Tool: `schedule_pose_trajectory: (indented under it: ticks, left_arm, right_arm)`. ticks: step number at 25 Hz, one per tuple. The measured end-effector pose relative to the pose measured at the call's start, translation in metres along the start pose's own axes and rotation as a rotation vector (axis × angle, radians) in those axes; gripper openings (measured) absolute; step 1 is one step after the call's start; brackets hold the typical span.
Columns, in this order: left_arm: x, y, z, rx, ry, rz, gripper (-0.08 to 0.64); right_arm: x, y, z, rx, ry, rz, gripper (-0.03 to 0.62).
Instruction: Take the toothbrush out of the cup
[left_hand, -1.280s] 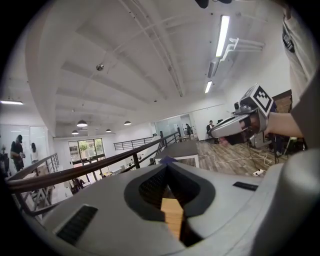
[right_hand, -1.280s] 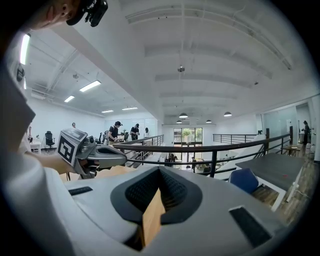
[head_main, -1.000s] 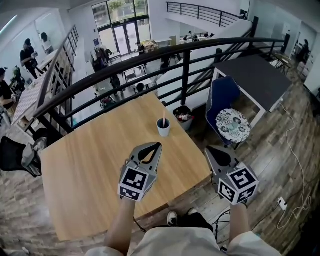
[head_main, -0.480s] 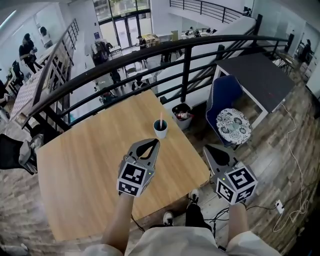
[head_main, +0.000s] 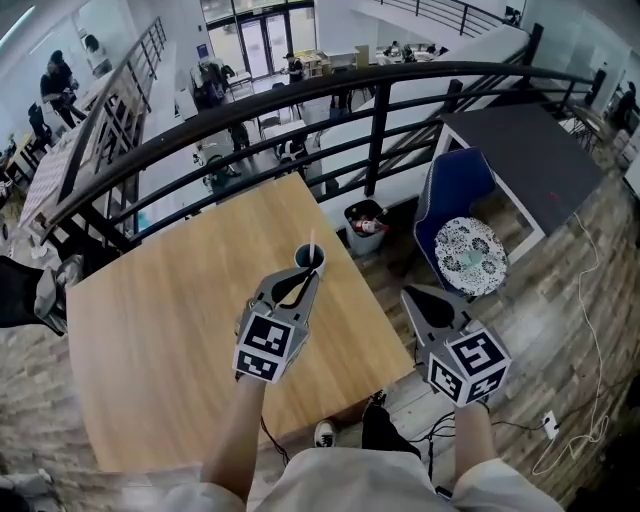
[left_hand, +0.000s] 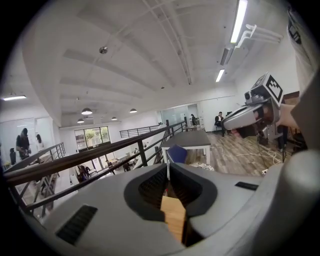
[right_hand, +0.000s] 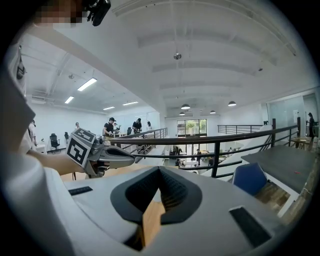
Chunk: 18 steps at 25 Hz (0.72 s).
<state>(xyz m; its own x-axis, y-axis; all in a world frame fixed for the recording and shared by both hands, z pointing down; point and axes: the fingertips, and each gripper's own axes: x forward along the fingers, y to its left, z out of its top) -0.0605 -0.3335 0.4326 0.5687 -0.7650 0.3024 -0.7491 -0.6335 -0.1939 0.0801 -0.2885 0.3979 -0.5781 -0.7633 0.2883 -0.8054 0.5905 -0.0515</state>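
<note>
The thin pale toothbrush (head_main: 311, 243) stands upright in the small round dark-mouthed cup (head_main: 306, 259) near the far edge of the light wooden table (head_main: 150, 330). Your left hand-held gripper (head_main: 314, 273) sits just short of the cup with its jaws drawn together, holding nothing. Spread them before you go further, or the tips will likely nudge the cup. Come in above the rim, close on the bare stem, then lift straight up so the cup stays put. Your right hand-held gripper (head_main: 409, 293) hangs off the table's right edge, jaws likewise together and empty. It could steady the cup.
</note>
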Motion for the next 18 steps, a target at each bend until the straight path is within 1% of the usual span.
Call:
schedule_pose_trajectory:
  ticks: [6,14,18]
  left_arm:
    - [0.036,0.016,-0.019,-0.024,0.051,0.036,0.047]
    - [0.085,0.039,-0.041,-0.032,0.119,0.067,0.051]
    - [0.098,0.045,-0.056,-0.047,0.157,0.076,0.075]
  right_arm:
    - [0.021,-0.026,-0.013,0.003,0.041,0.032,0.005]
    - [0.051,-0.054,-0.026,0.013,0.076,0.055,0.005]
    - [0.057,-0.061,-0.033,0.013,0.098,0.068,0.005]
